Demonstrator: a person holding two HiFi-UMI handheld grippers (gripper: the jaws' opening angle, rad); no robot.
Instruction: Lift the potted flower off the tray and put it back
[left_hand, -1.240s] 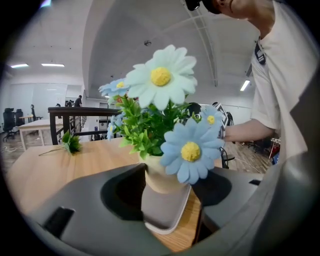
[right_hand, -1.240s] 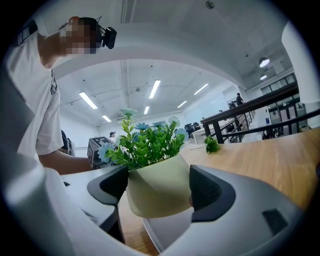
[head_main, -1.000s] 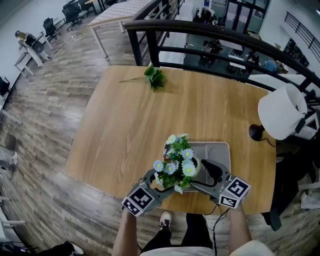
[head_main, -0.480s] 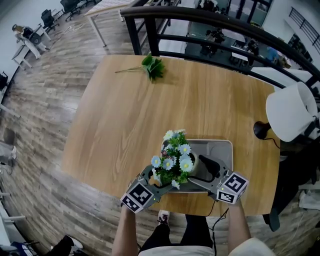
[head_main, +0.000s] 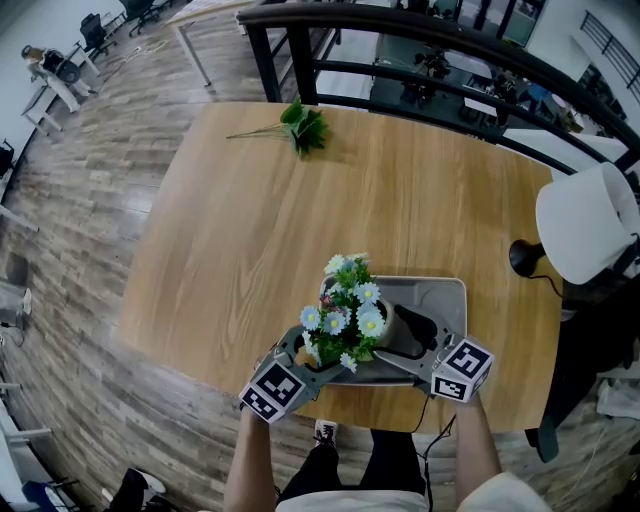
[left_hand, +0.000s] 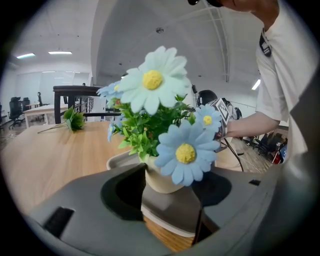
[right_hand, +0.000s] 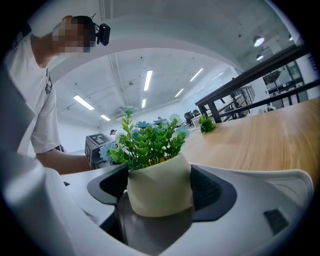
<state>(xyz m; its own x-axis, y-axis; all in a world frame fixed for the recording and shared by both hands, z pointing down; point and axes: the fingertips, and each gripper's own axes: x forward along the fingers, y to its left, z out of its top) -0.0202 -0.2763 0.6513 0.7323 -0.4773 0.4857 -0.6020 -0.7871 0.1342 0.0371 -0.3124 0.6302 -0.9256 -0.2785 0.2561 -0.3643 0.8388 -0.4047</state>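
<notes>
Placement over the tray is the relation on which the coming move turns. In the head view, the potted flower (head_main: 350, 318) is seen near the worktop's (head_main: 250, 230) near edge, over the left half of the tray (head_main: 447, 294). It is clasped from two sides, by the left gripper (head_main: 315, 355) from the near left and by the right gripper (head_main: 408, 335) from the near right, both equally close. Its long axis is kept upright, with the blooms pointing up.

In the left gripper view, the potted flower (left_hand: 162, 182) is found straight ahead between the jaws, which are clenched on the sides of its cream pot. The tray rim (left_hand: 117, 161) shows just behind. Whether the base touches the tray floor cannot be told.

In the right gripper view, the potted flower (right_hand: 159, 192) is likewise grasped squarely between the pads, upright, with the tray floor (right_hand: 150, 235) directly beneath. A straight downward setting, followed by a release from both sides, is judged to be what is left.
</notes>
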